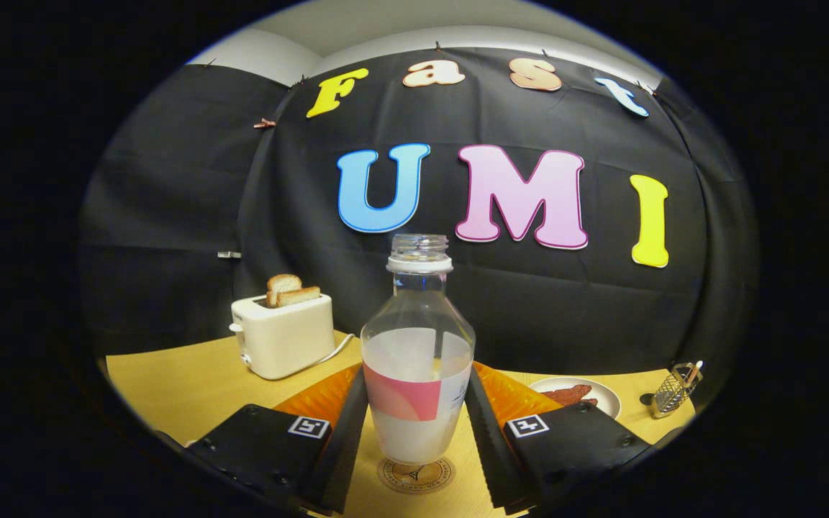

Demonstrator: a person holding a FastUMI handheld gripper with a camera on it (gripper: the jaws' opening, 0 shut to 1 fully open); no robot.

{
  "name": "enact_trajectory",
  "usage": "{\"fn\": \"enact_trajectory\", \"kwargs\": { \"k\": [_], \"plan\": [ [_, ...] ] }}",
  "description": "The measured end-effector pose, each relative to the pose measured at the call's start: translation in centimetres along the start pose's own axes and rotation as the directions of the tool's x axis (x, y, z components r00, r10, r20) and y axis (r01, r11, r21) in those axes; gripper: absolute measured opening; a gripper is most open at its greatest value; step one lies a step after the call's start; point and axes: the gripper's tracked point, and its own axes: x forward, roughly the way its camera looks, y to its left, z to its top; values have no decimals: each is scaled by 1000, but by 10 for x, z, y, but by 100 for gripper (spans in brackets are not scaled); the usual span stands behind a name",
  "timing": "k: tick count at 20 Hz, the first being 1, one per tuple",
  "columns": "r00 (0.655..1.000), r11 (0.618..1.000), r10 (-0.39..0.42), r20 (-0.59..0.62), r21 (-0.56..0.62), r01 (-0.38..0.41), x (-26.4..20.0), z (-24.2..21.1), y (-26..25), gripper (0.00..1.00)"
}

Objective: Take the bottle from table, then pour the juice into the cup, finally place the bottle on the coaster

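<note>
My tongs (417,424) squeeze the bottle (418,360) at centre frame, hovering above the coaster (416,475); it's uncapped, so any tilt could spill juice.

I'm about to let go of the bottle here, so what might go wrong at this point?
1. The bottle has no cap and seems to hold liquid; a tilt on release could spill it.
2. Its base seems to sit over the coaster, but centring is unclear; an edge landing might wobble.
3. The gripper fingers flank it closely; opening unevenly could nudge it over.
</note>
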Motion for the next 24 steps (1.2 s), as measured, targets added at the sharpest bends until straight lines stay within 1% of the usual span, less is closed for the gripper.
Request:
{"fn": "enact_trajectory", "kwargs": {
  "k": [5,9,16,19,20,22,24],
  "plan": [
    [997,999,-7,-81,35,10,16,-49,-6,75],
    [995,1000,3,-104,22,-1,21,-71,-6,75],
    [992,999,6,-128,40,0,20,-86,-5,76],
    [992,999,21,-126,37,-17,18,-87,0,78],
    [991,999,16,-133,30,-12,18,-87,-1,82],
    [990,999,13,-143,32,-8,16,-88,-2,100],
    [988,999,5,-152,41,1,14,-89,-3,98]
  ]
}}
